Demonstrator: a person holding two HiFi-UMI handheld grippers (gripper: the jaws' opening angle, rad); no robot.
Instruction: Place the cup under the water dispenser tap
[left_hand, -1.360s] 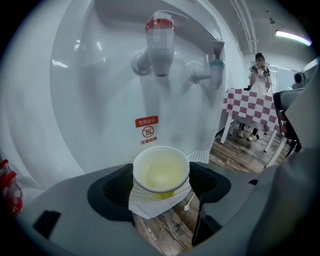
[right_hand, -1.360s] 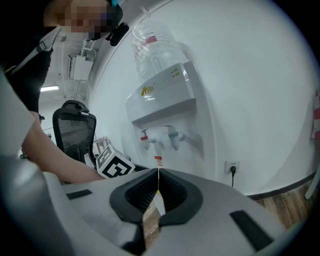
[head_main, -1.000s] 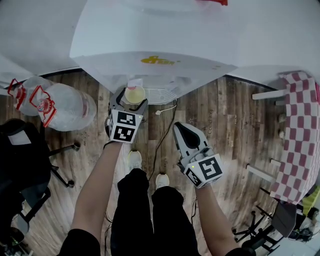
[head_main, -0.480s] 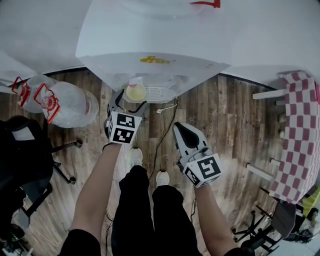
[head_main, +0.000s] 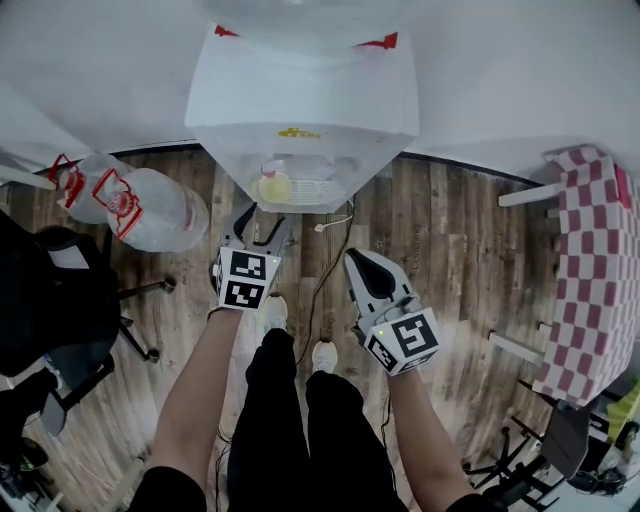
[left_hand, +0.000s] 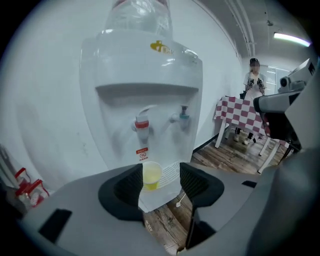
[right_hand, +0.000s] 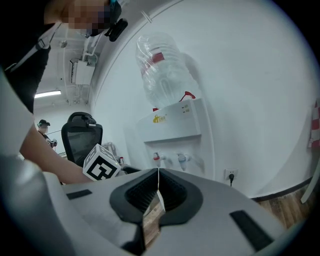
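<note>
The yellow cup (head_main: 275, 186) stands upright on the drip tray (head_main: 318, 191) of the white water dispenser (head_main: 300, 110), under the red tap (left_hand: 142, 125). My left gripper (head_main: 258, 228) is drawn back from the cup (left_hand: 151, 175) and holds nothing. Its jaws are closing, and the cup shows beyond the gap between them. A blue tap (left_hand: 183, 114) is to the right of the red one. My right gripper (head_main: 360, 260) hangs lower right, apart from the dispenser, its jaws shut on nothing (right_hand: 159, 172).
Large water bottles (head_main: 150, 210) lie on the wood floor at the left. Below them stands a black office chair (head_main: 50, 300). A red-checked table (head_main: 595, 270) is at the right. A power cord (head_main: 330, 225) trails from the dispenser. A person (left_hand: 254, 80) stands far off.
The left gripper's jaws were around the cup. They have since pulled back and up and narrowed, leaving the cup on the tray. The right gripper rose slightly.
</note>
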